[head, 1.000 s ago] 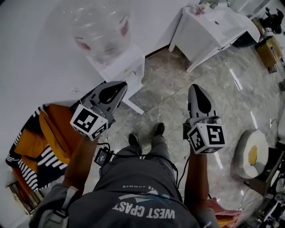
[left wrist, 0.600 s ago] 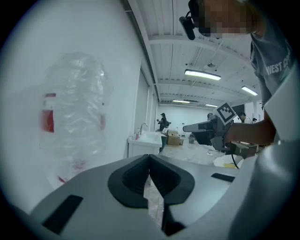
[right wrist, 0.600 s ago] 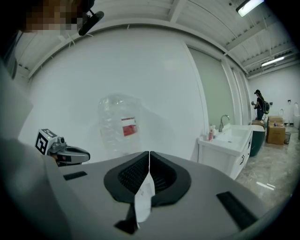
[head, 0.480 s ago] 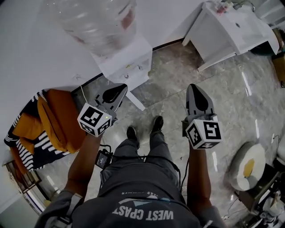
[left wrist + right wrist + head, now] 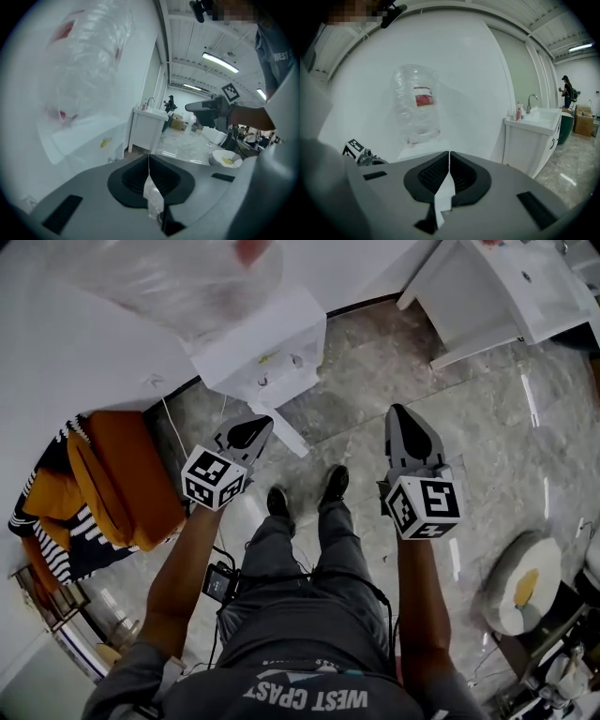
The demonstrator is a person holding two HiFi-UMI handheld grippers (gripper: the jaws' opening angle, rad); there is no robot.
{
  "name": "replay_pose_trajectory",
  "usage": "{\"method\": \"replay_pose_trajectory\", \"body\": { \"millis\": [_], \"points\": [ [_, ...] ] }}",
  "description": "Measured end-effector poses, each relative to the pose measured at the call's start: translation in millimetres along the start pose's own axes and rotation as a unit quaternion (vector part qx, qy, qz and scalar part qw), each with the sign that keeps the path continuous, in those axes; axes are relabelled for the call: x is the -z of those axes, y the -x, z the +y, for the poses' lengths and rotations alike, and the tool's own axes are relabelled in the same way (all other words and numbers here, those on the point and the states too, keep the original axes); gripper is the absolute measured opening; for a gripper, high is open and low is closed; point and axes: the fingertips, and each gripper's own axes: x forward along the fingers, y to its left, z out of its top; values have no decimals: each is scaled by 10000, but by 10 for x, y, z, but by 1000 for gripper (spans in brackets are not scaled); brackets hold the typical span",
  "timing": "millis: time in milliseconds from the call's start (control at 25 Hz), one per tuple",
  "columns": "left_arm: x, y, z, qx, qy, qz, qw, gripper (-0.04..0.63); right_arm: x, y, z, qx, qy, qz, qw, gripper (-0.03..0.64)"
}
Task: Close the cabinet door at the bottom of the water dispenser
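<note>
The white water dispenser (image 5: 267,348) stands against the wall at the upper left, with a clear bottle (image 5: 178,282) on top. Its bottom cabinet door (image 5: 286,435) juts out over the floor as a thin white panel, seen edge-on. My left gripper (image 5: 262,423) is shut and empty, its tip just left of that panel, apart from it. My right gripper (image 5: 397,413) is shut and empty too, over bare floor to the right of the door. In the left gripper view the left gripper (image 5: 149,155) faces past the dispenser (image 5: 89,133). The right gripper view shows the right gripper (image 5: 449,152) and the bottle (image 5: 416,103).
A white sink cabinet (image 5: 506,287) stands at the upper right. An orange and striped cloth pile (image 5: 112,484) lies left of the dispenser. A round white thing with a yellow centre (image 5: 520,582) sits at the right. The person's feet (image 5: 305,498) stand on marble floor between the grippers.
Both grippers have sunk toward the floor and look smaller now. The left one has rolled and come closer to the open door. The head has leaned nearer the dispenser.
</note>
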Motion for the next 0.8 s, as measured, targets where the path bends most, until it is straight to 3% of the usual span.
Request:
{"method": "replay_pose_trajectory", "body": {
  "millis": [320, 800],
  "points": [
    [1174, -417, 213, 45, 607, 899, 9941, 17, 489, -217, -29, 2, -143, 304, 9994, 29],
    [2585, -902, 514, -221, 1789, 1720, 9685, 20, 977, -499, -174, -32, -196, 568, 9982, 29]
  ]
}}
